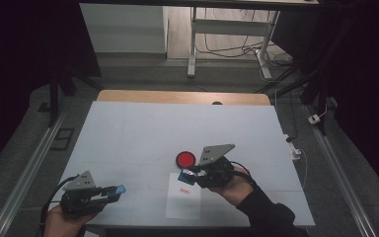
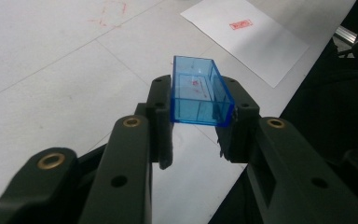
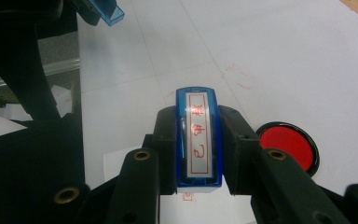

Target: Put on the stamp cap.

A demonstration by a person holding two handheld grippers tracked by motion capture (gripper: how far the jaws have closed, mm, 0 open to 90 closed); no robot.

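Right gripper [image 3: 196,140] clamps blue stamp [image 3: 199,140], long axis toward 12 o'clock, printing face up; left gripper [image 2: 200,116] clamps blue cap [image 2: 198,93], opening up.

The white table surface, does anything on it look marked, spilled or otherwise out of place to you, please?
Yes, slightly. The table carries faint red smudges, stray ink off the sheet of paper, whose own red imprint looks clean. Otherwise nothing stands out: the red ink pad sits flat and nothing is spilled.

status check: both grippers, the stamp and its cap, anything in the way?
Left gripper shut on blue cap. Right gripper shut on stamp, above stamped paper. Red ink pad beside it. Nothing between cap and stamp.
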